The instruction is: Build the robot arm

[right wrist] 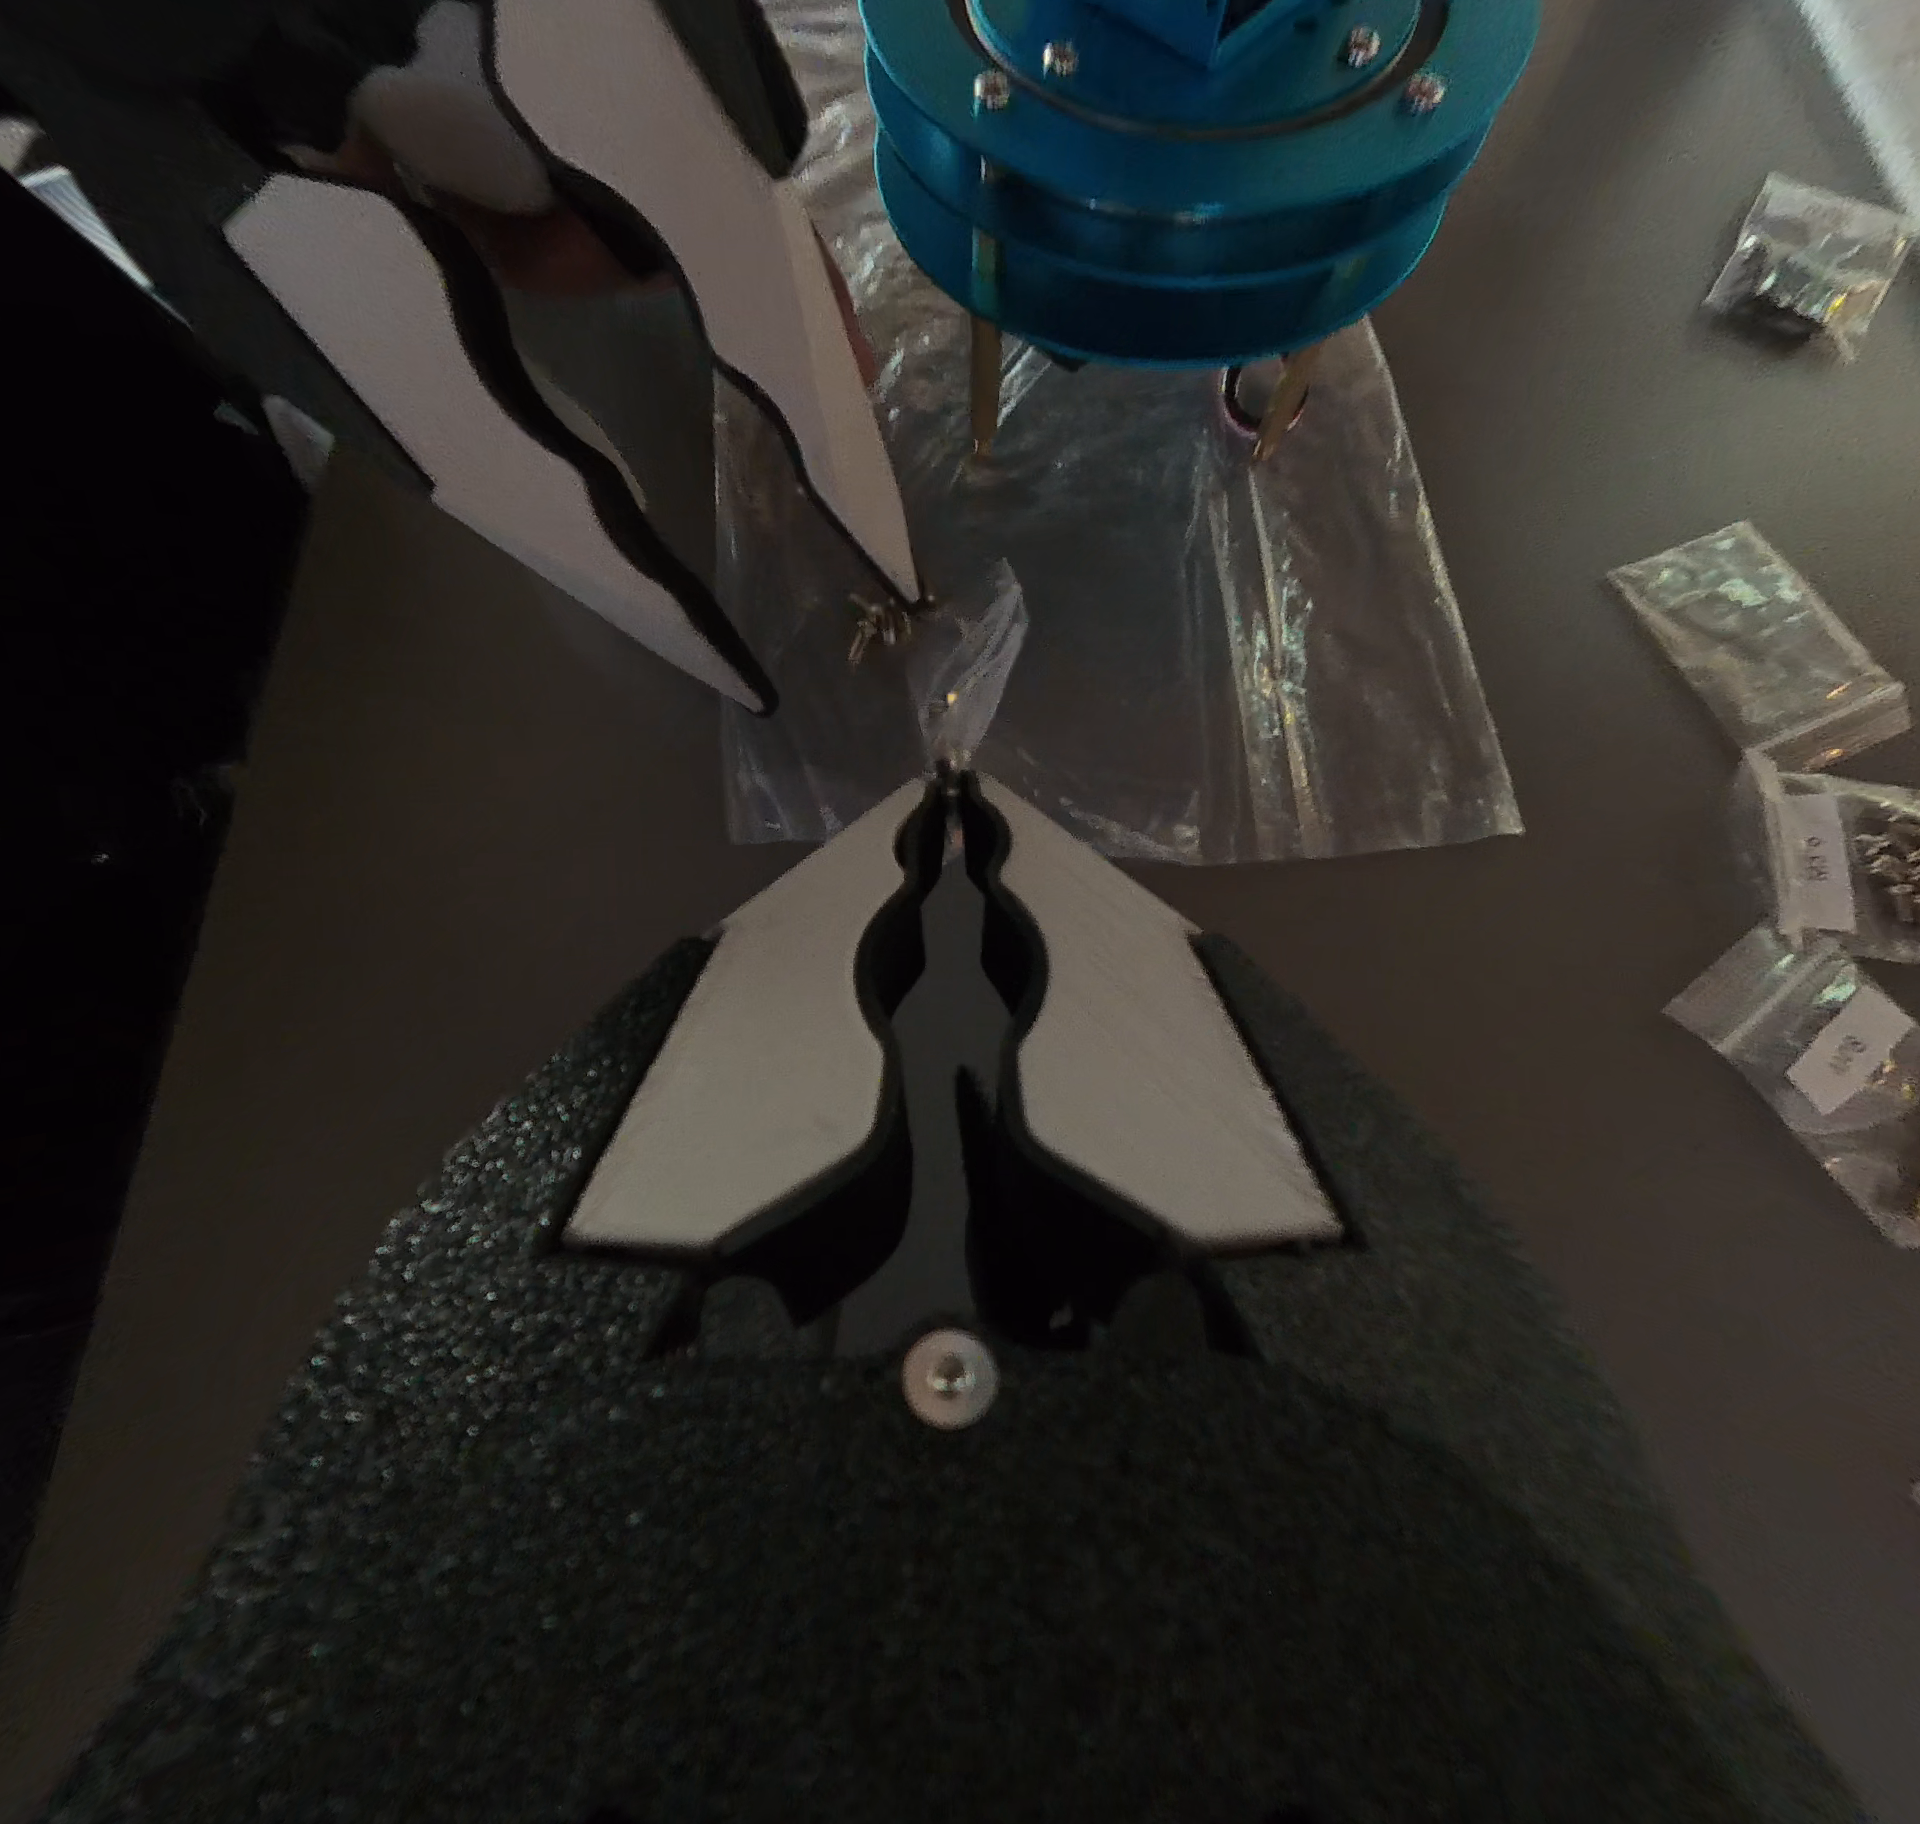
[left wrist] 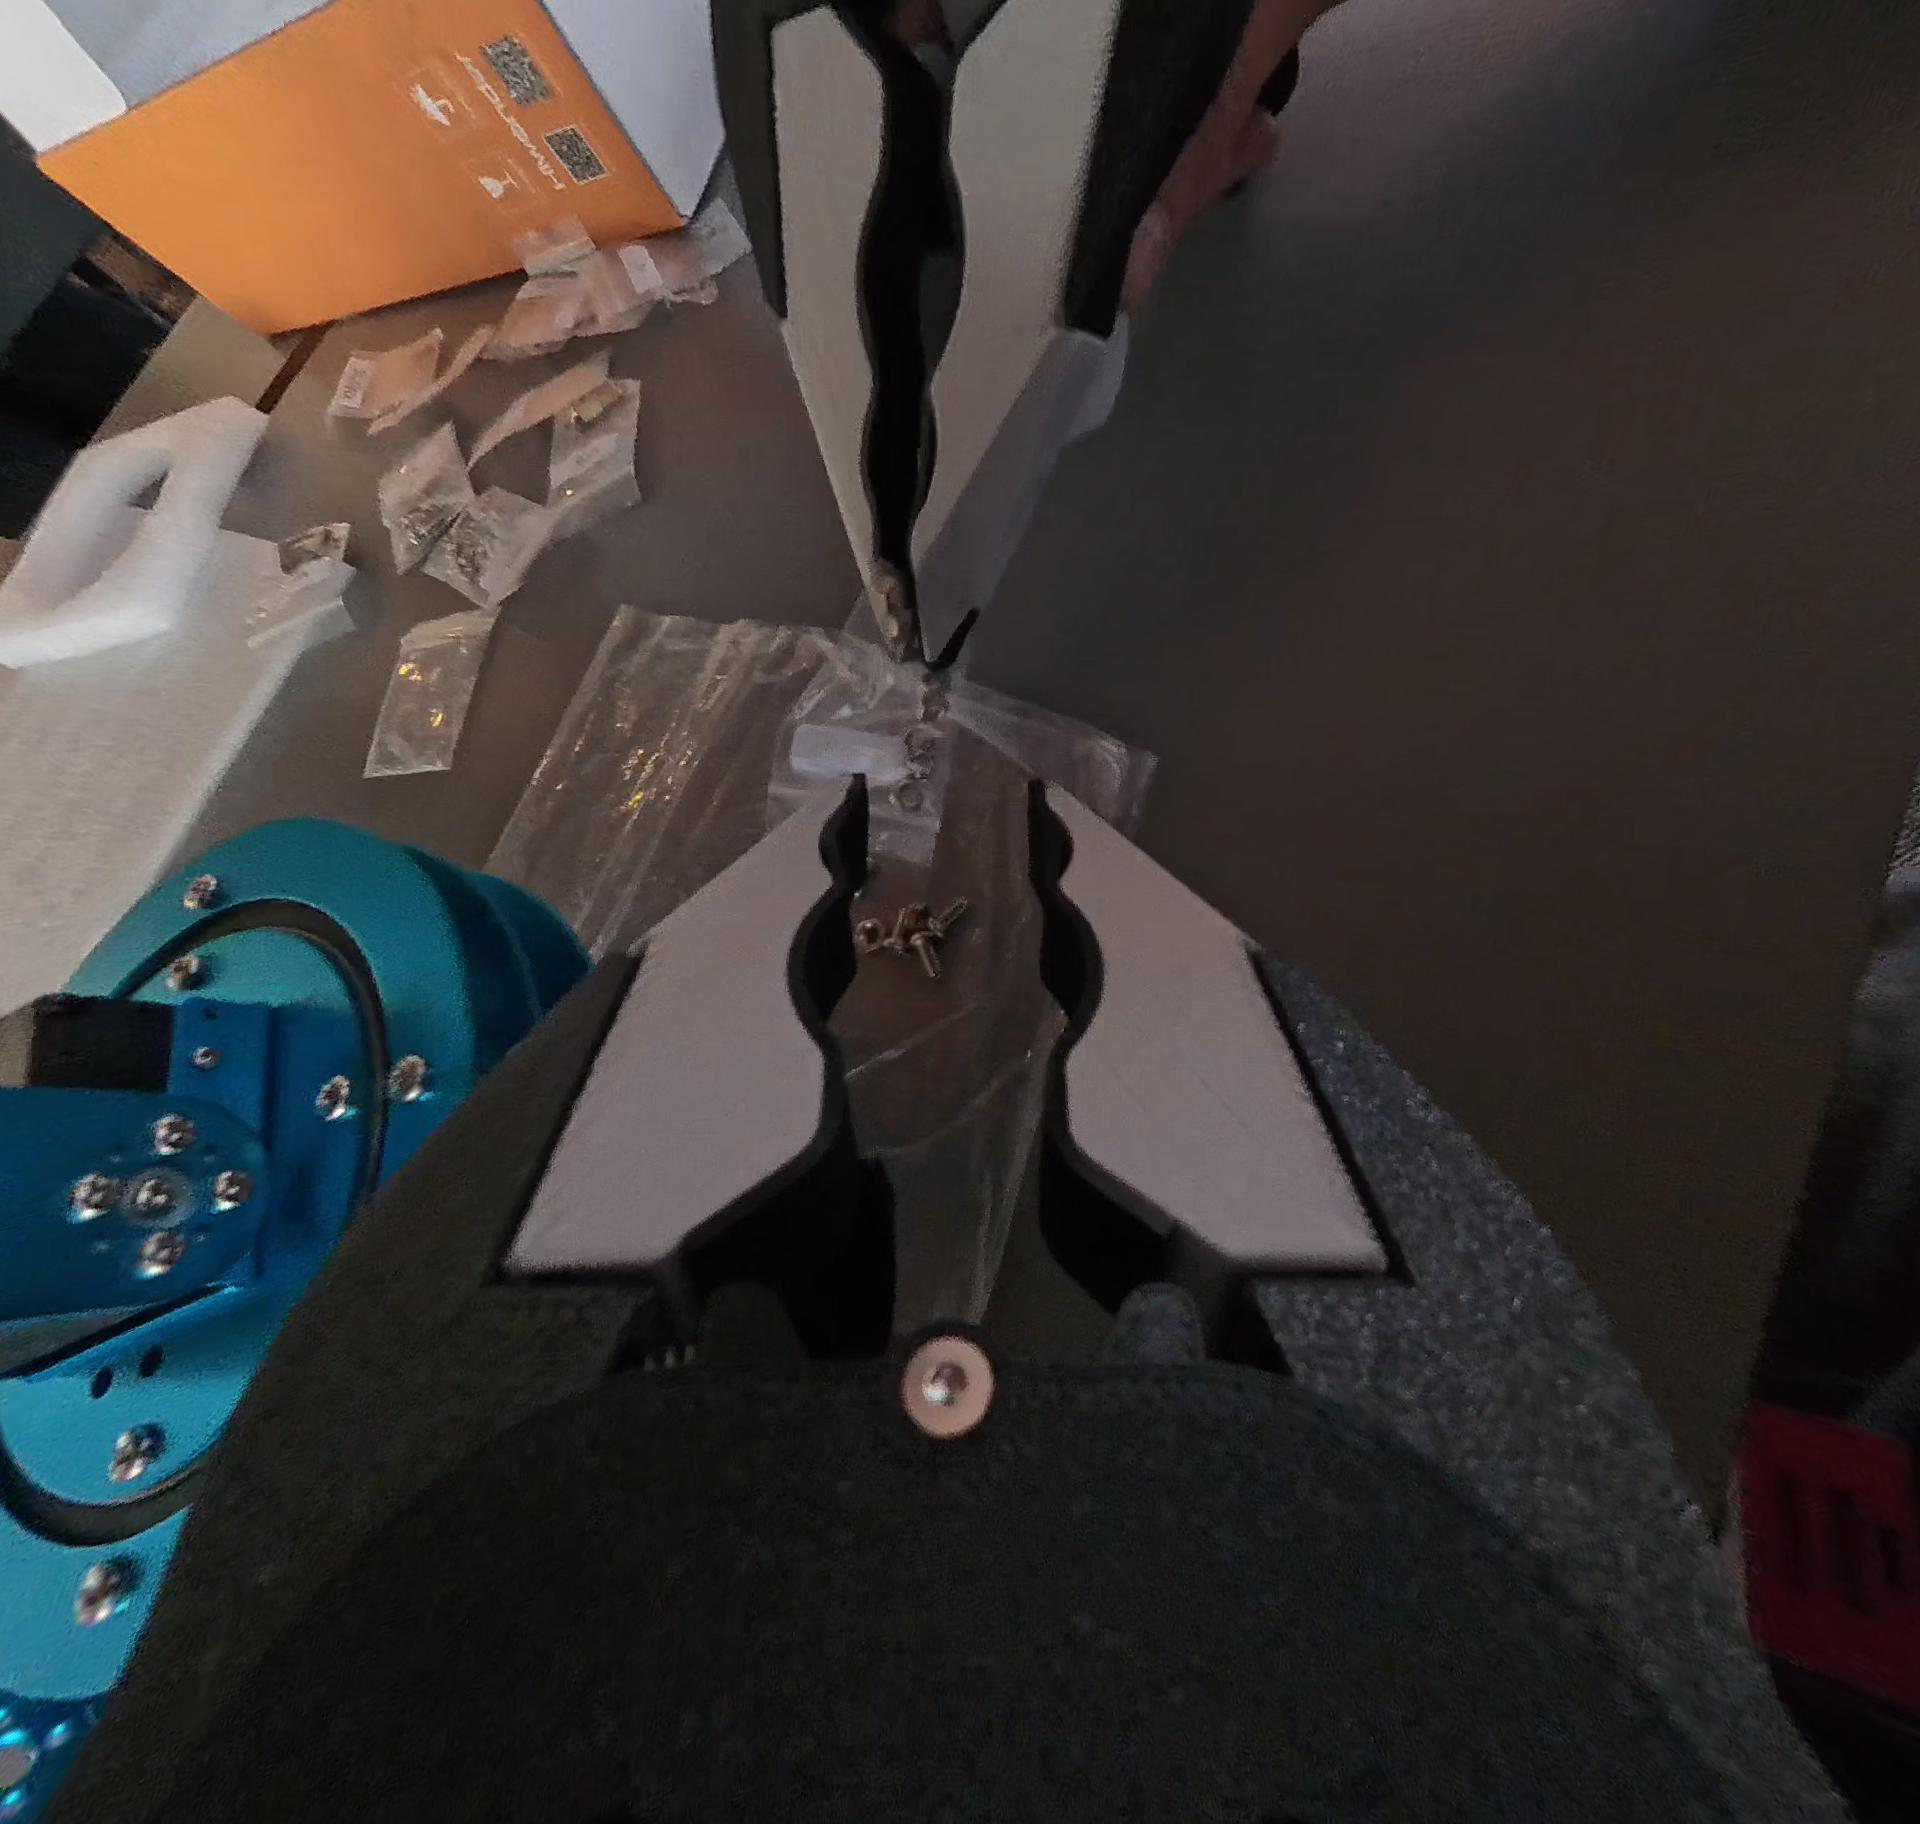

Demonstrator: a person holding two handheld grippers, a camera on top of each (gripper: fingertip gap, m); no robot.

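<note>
A small clear bag (left wrist: 914, 735) hangs pinched between the tips of the right claw (left wrist: 914, 621), its mouth pointing down toward the bench (left wrist: 1455, 527) and its long axis running roughly between the two claws. The film is thin, crinkled and glossy. Small metal pieces show inside its neck. In the right wrist view the right claw (right wrist: 951, 787) is clenched on the bag (right wrist: 966, 673) at its twisted corner.

A few screws (left wrist: 914, 933) lie loose just below, on a large clear plastic sheet (left wrist: 665, 766) spread flat on the bench. They sit between the fingers of the left claw (left wrist: 948, 798), which stands released, its jaws apart and touching nothing; its fingers are white with wavy black inner edges.

Left of it stands a blue metal assembly (left wrist: 208, 1099) of stacked round plates studded with bolts, raised on brass legs (right wrist: 987, 382). Farther off lie many small bags (left wrist: 447, 517) of hardware, a white foam block (left wrist: 114, 548) and an orange box (left wrist: 343, 143).
</note>
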